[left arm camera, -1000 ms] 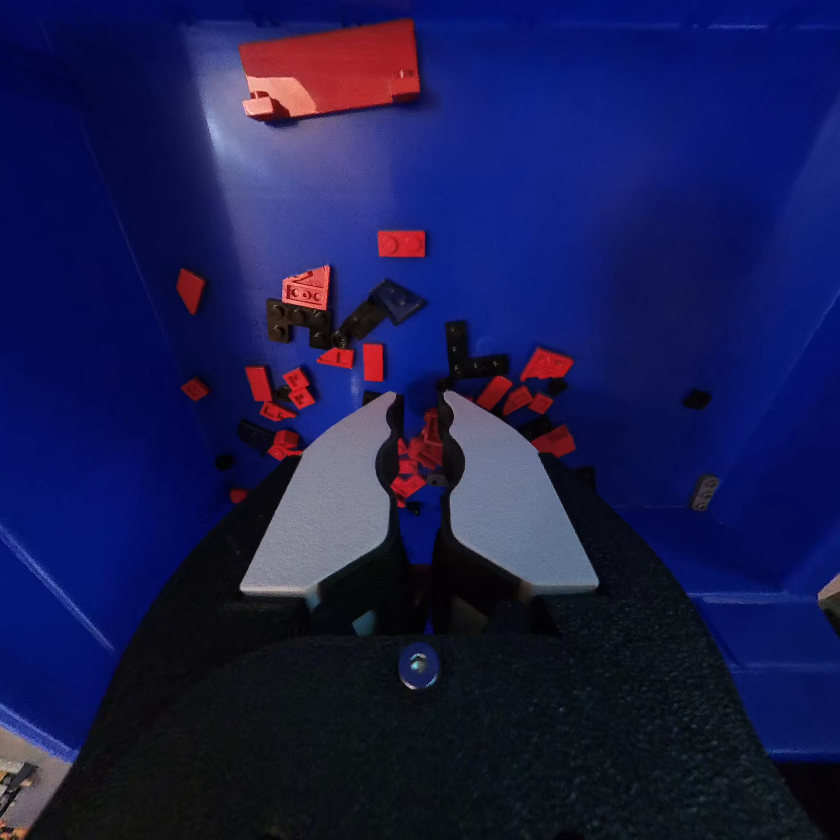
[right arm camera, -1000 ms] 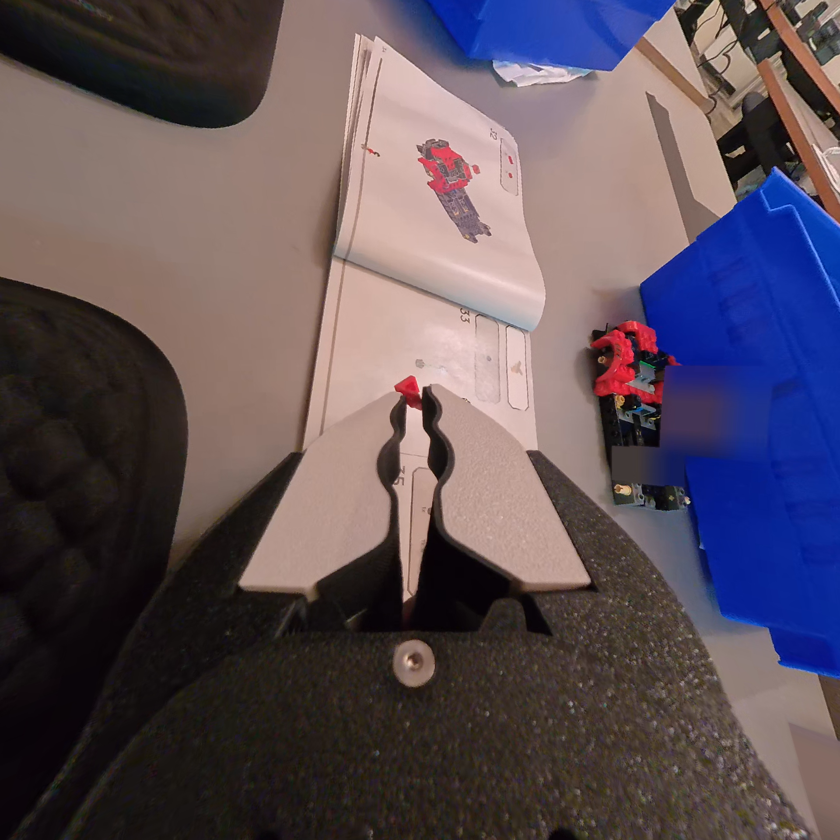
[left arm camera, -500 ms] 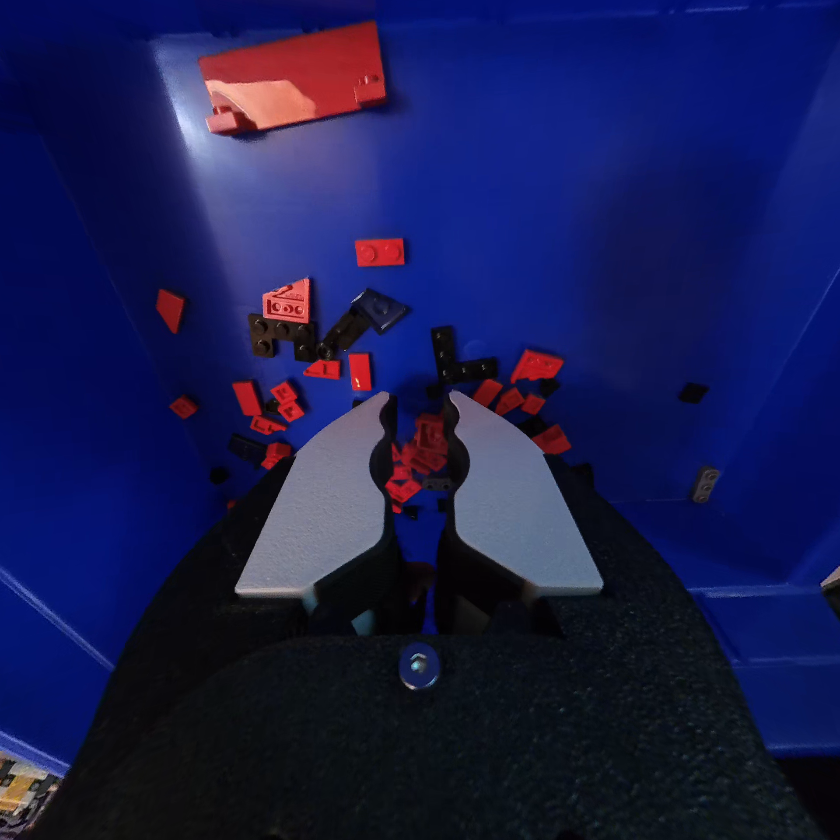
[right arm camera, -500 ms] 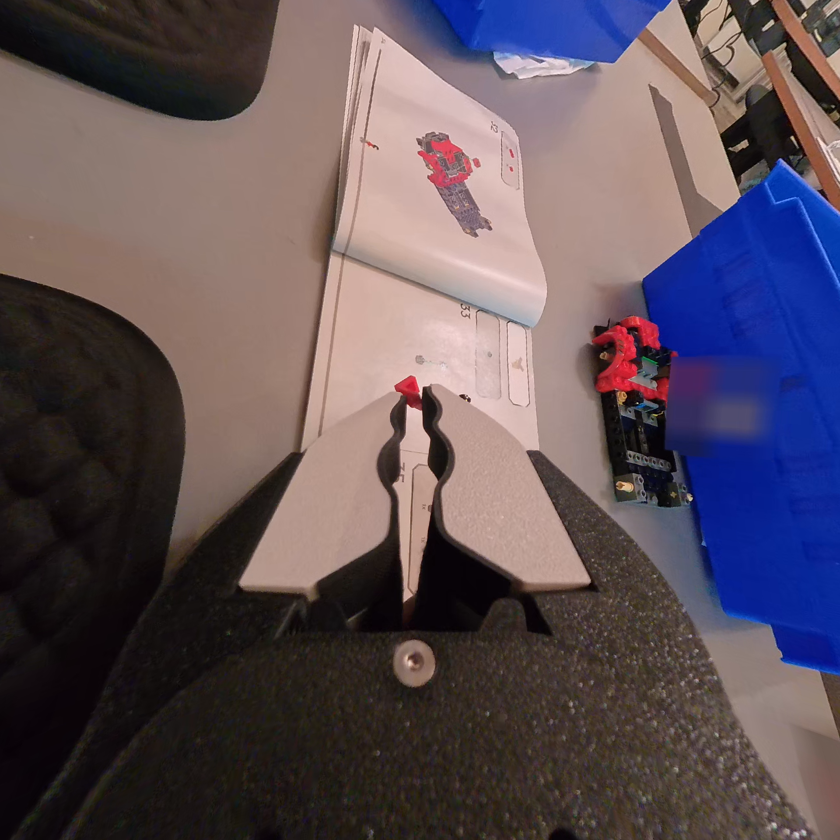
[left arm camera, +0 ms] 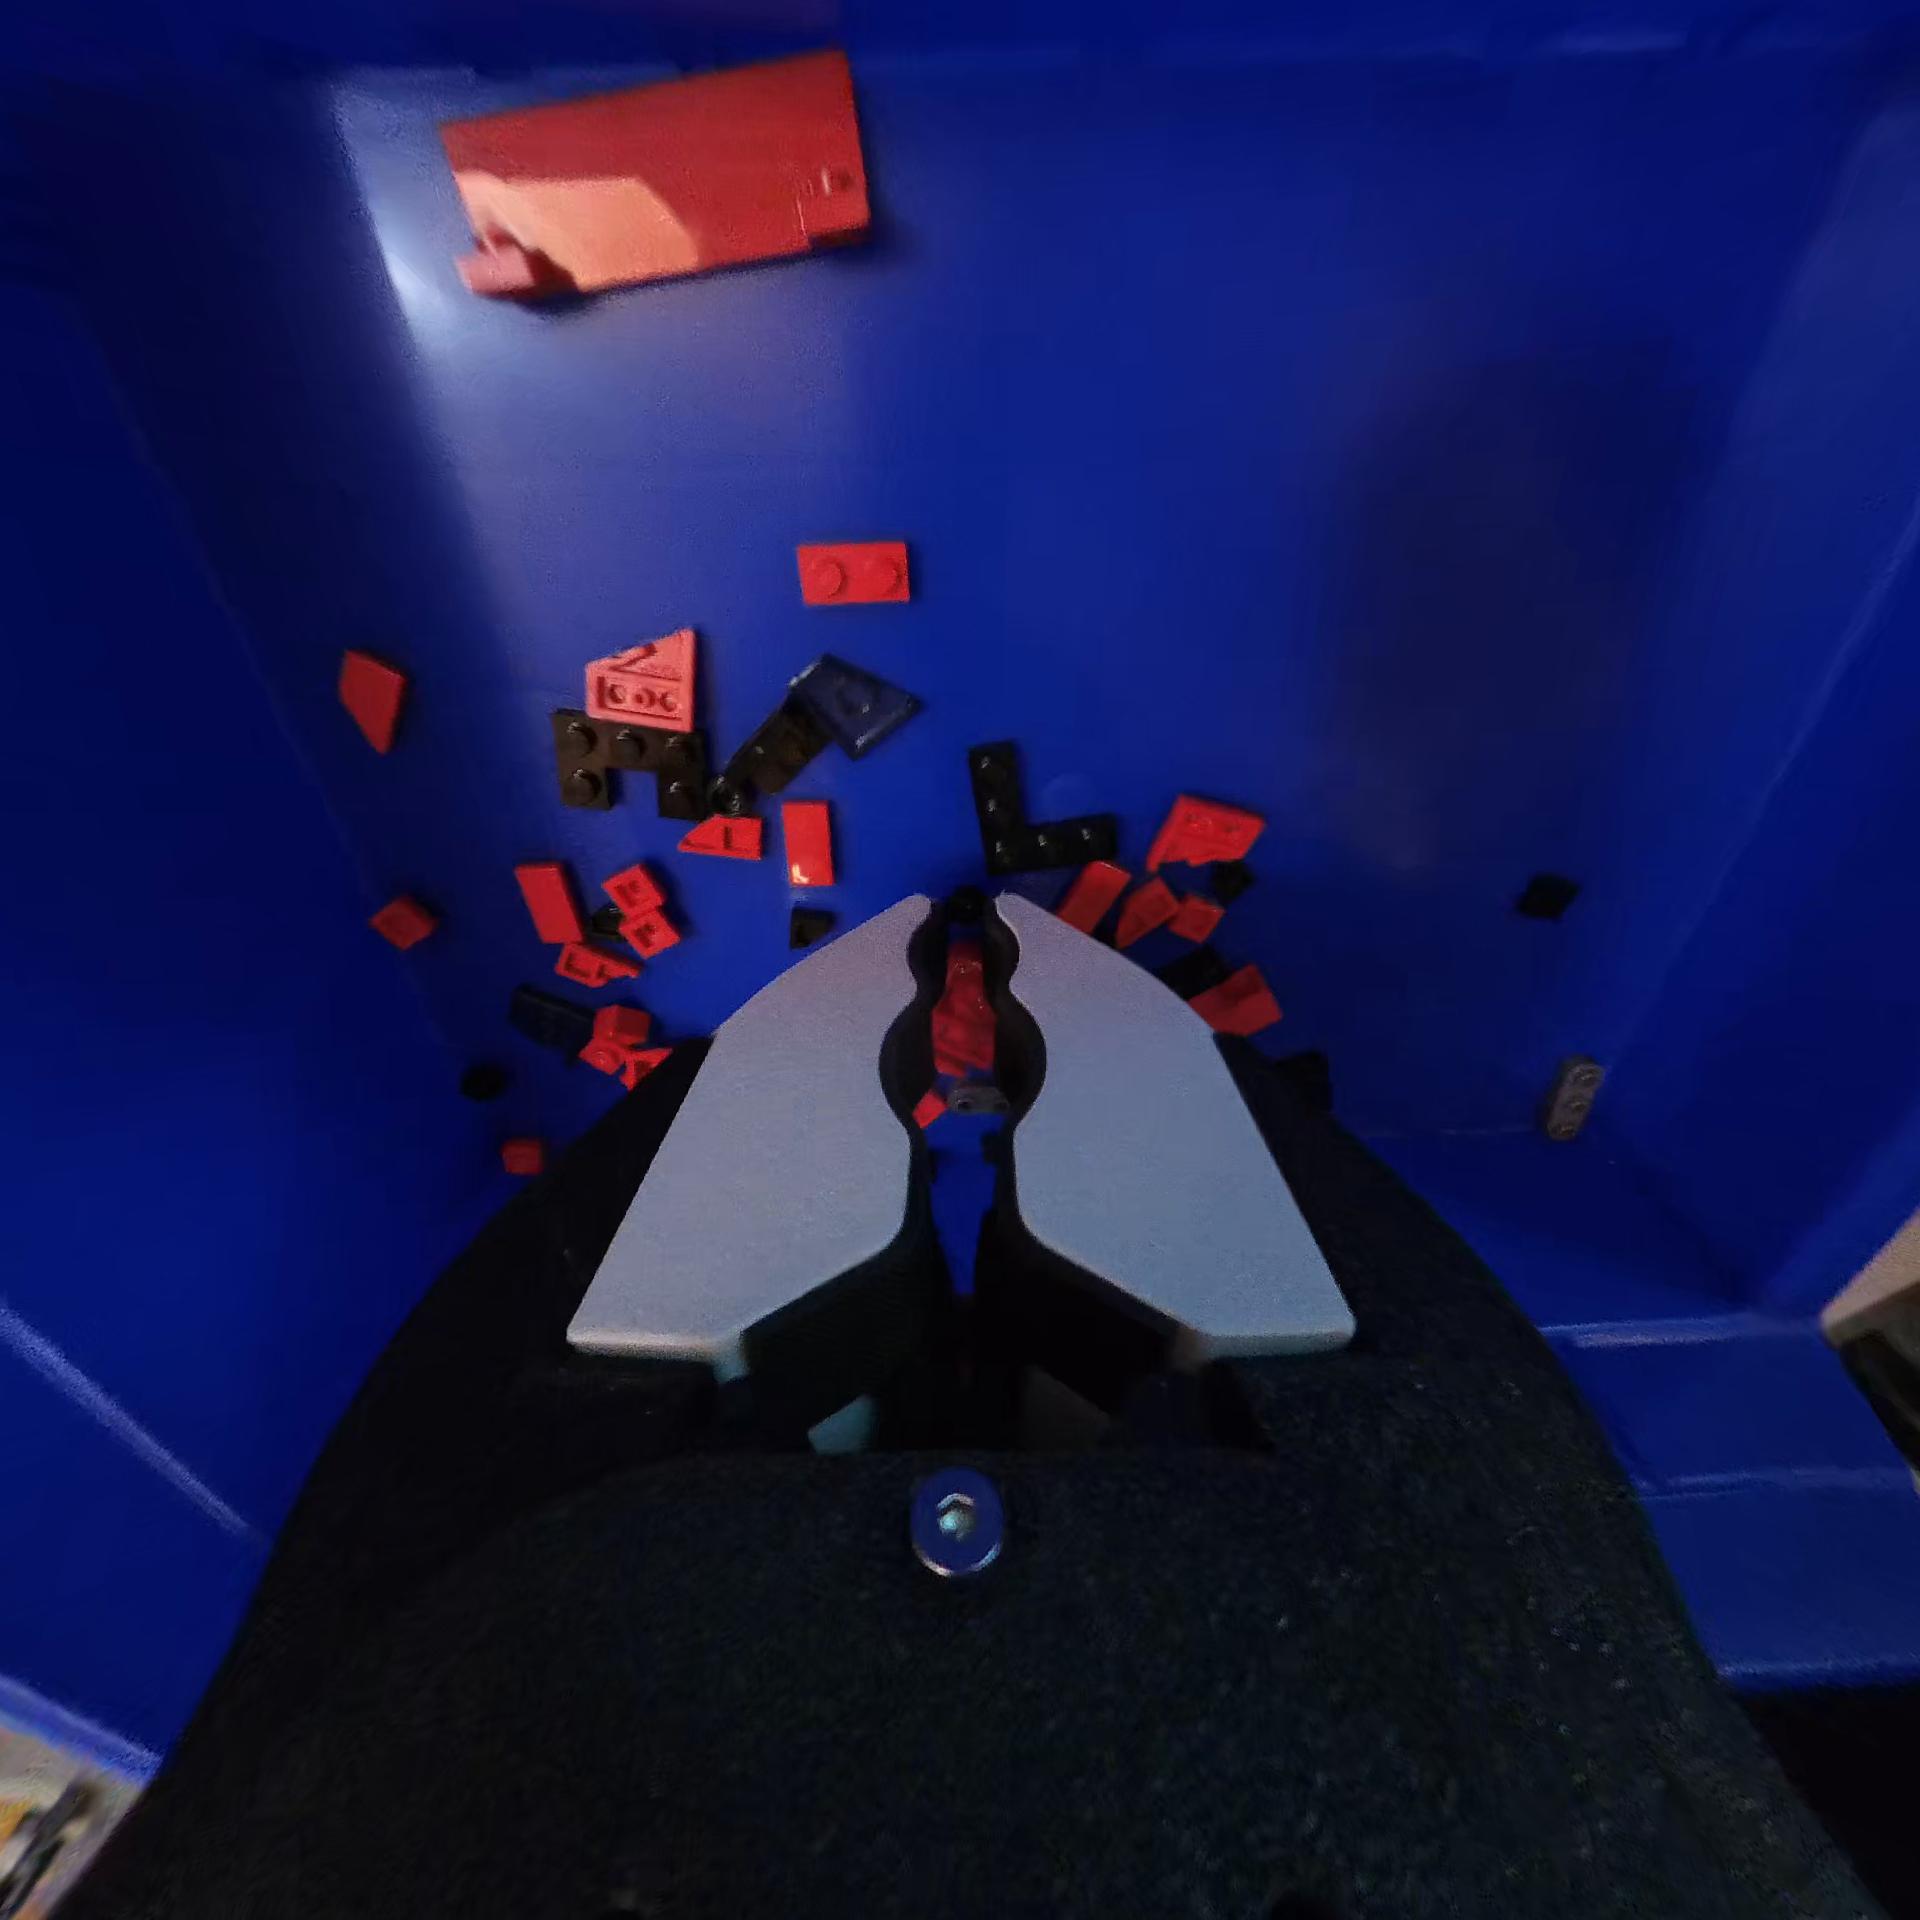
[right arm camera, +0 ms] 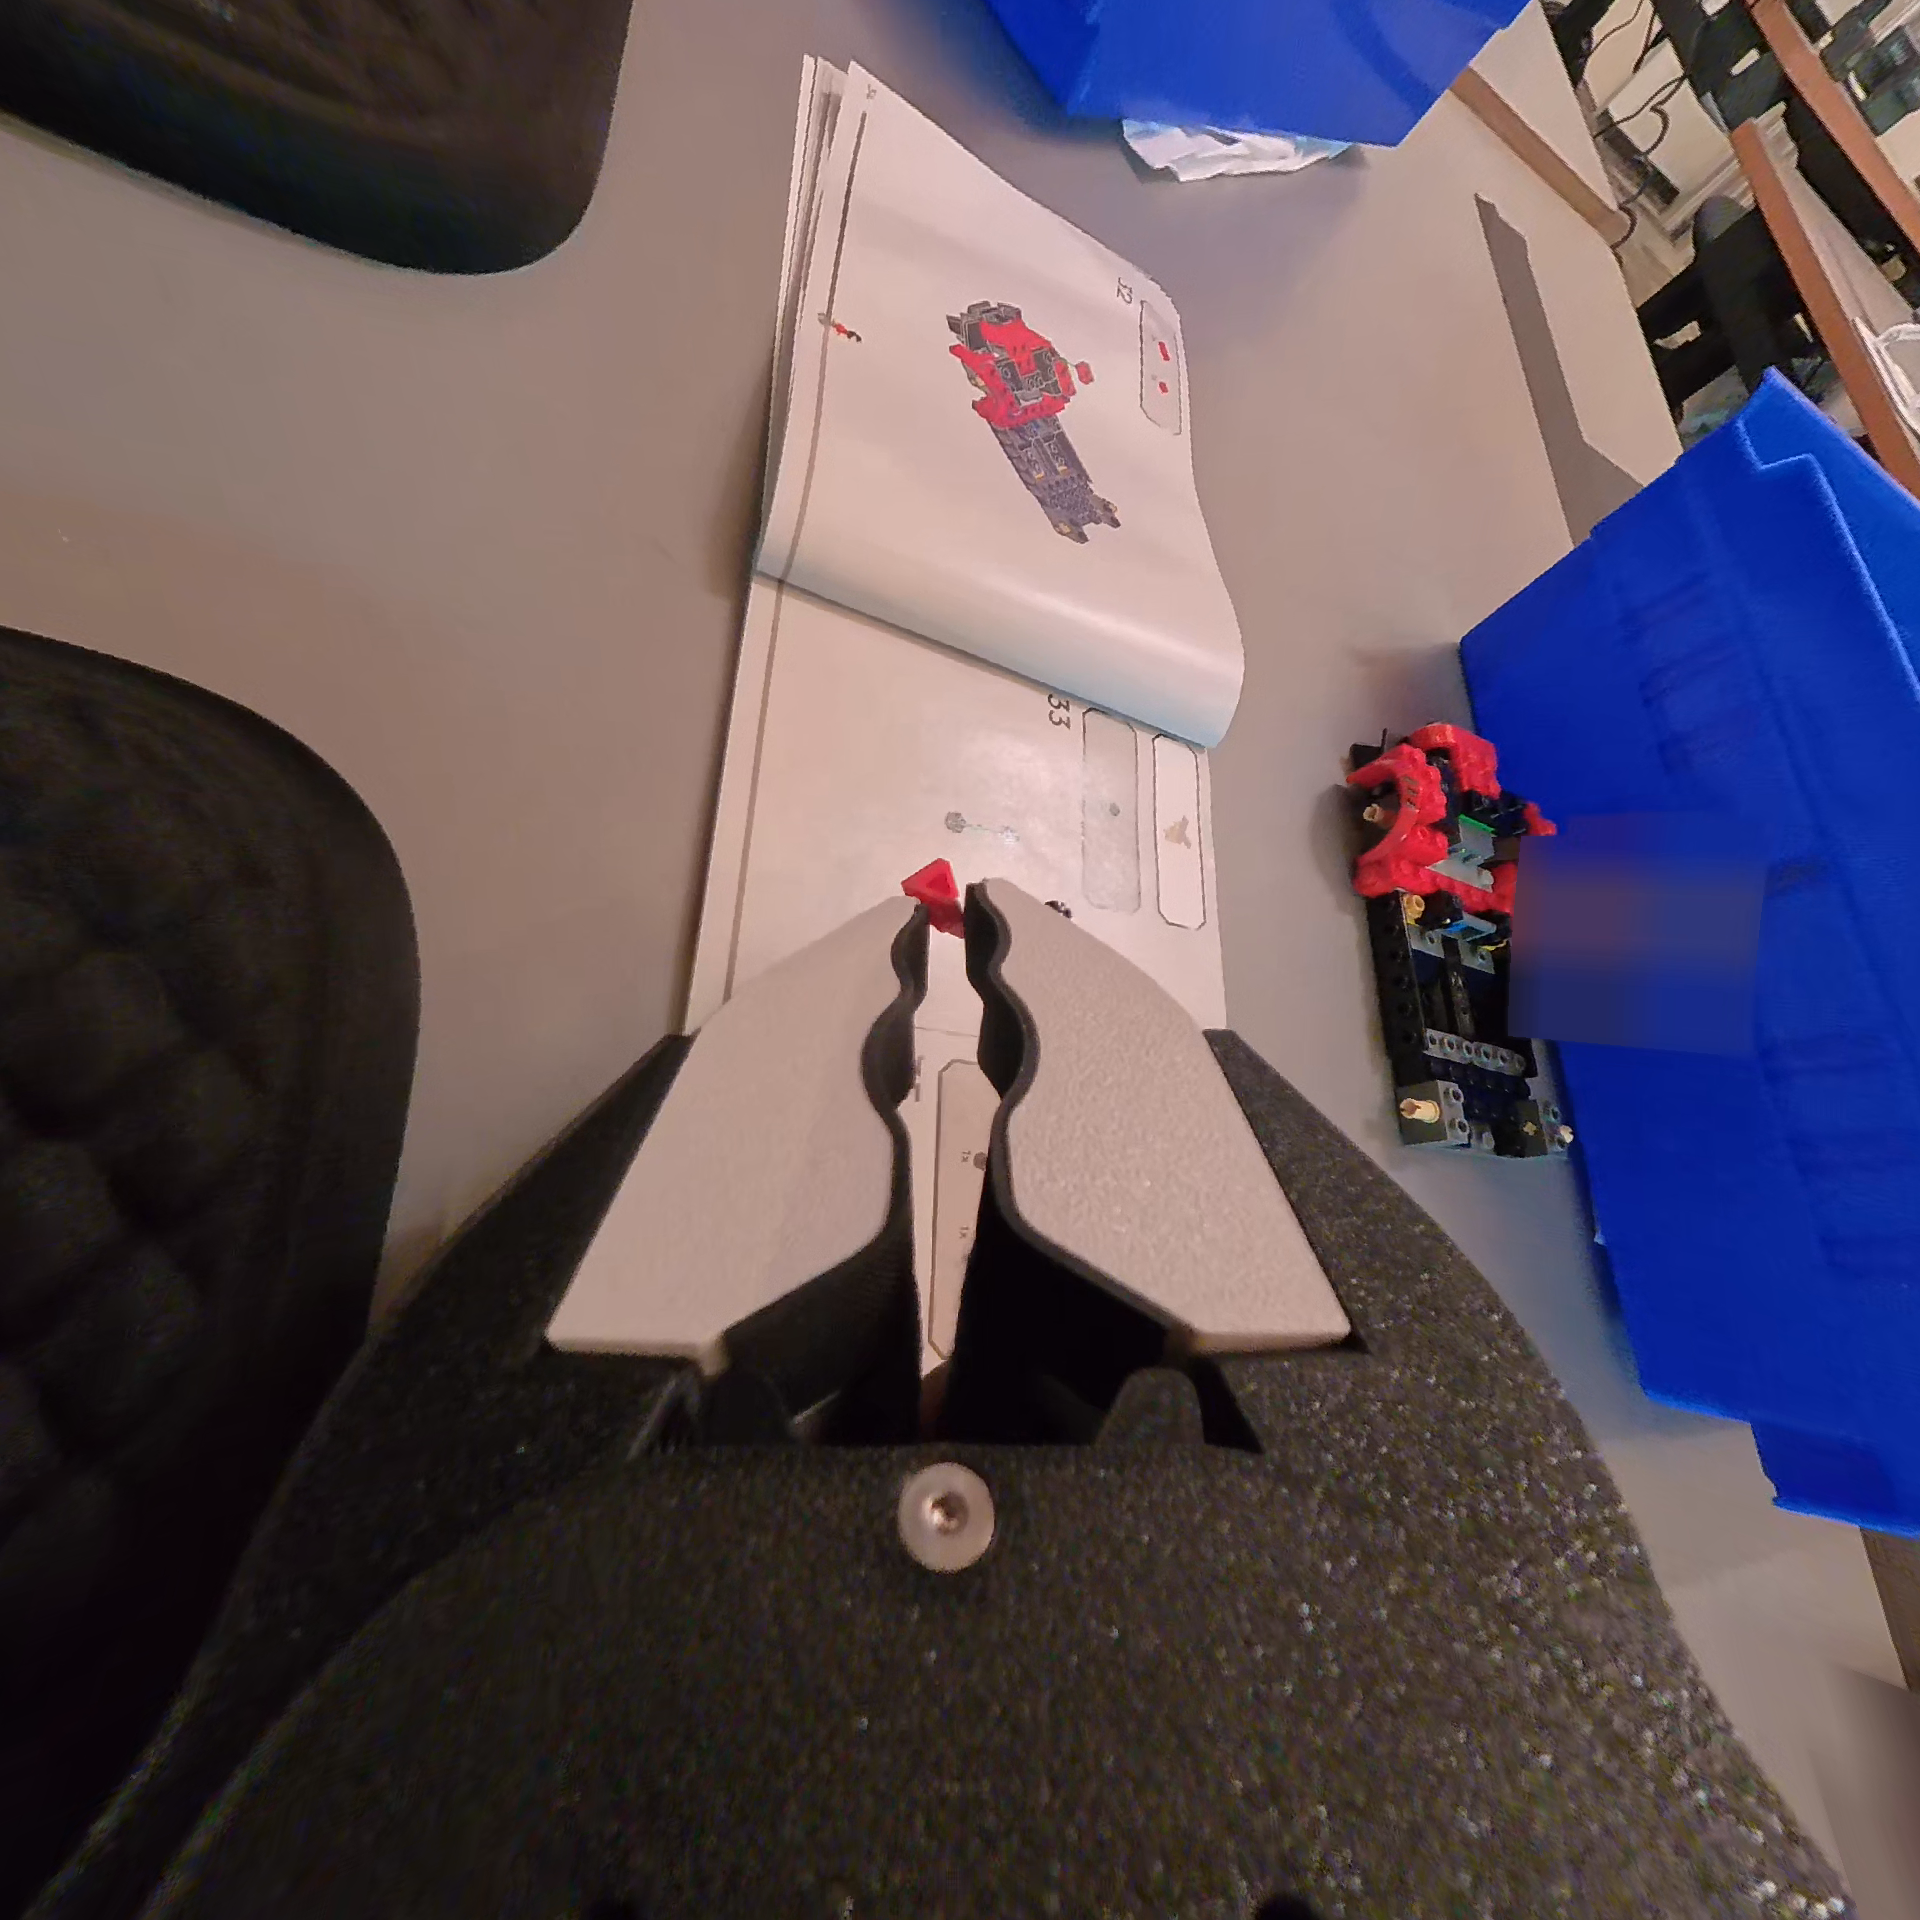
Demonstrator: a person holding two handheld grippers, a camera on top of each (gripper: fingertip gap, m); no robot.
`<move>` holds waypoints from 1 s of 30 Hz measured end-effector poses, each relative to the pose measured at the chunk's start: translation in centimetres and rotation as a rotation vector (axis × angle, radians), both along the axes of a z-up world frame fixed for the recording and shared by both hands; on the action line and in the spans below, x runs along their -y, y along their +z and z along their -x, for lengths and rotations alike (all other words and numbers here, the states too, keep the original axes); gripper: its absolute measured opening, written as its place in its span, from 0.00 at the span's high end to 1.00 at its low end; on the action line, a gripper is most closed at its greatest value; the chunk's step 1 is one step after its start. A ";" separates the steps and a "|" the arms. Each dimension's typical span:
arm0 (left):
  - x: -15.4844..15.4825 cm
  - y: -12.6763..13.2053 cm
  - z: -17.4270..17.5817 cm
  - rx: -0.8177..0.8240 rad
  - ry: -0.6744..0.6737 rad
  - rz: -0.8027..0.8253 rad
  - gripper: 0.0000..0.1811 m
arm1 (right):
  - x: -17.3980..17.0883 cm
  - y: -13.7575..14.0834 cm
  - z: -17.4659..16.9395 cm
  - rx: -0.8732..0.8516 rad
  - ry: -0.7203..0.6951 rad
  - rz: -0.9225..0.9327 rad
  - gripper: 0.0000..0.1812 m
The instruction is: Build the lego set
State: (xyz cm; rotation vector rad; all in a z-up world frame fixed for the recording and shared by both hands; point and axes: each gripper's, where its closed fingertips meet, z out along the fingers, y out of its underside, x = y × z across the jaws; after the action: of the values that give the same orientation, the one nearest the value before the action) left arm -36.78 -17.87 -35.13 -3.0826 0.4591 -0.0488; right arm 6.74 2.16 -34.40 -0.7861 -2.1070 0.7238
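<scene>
My left gripper [left arm camera: 966, 906] is down inside a blue bin [left arm camera: 1299, 468], over a scatter of small red and black lego pieces. Its fingertips are closed on a small round black piece [left arm camera: 966, 900] just below a black L-shaped plate [left arm camera: 1023, 821]. Red pieces [left arm camera: 961, 1013] show on the bin floor through the slit behind the tips. My right gripper [right arm camera: 943, 914] is shut on a small red piece [right arm camera: 932, 891] with a triangular end and holds it above the open instruction booklet [right arm camera: 987, 468]. The part-built red and black model [right arm camera: 1444, 935] lies on the table to the right.
A large red panel [left arm camera: 665, 187] lies at the far end of the bin. A blue bin [right arm camera: 1745, 935] stands right beside the model, another [right arm camera: 1247, 52] at the back. Black foam pads [right arm camera: 156, 987] lie on the left of the grey table [right arm camera: 416, 468]. Left tips to right tips: about 50 centimetres.
My left gripper's jaws opened a little, moved forward over the pile, then closed on the small black piece. My right gripper stayed put, still holding the red piece.
</scene>
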 end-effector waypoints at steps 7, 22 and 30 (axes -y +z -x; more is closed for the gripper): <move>-1.3 4.1 -0.6 0.044 0.034 -0.205 0.97 | 0.1 -0.1 0.0 0.004 0.003 0.001 0.96; -14.2 6.4 -32.0 0.213 -0.430 -0.516 0.97 | -0.8 0.9 0.4 -0.014 -0.068 0.180 0.96; -18.8 -1.3 -39.5 0.273 -0.551 -0.347 0.97 | -0.4 -0.4 0.2 0.066 -0.062 0.179 0.96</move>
State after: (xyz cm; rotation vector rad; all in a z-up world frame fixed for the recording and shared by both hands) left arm 2.72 0.96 -36.40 -2.4775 1.1383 -0.3510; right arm 6.52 2.52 -34.85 -0.9796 -2.0863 0.8724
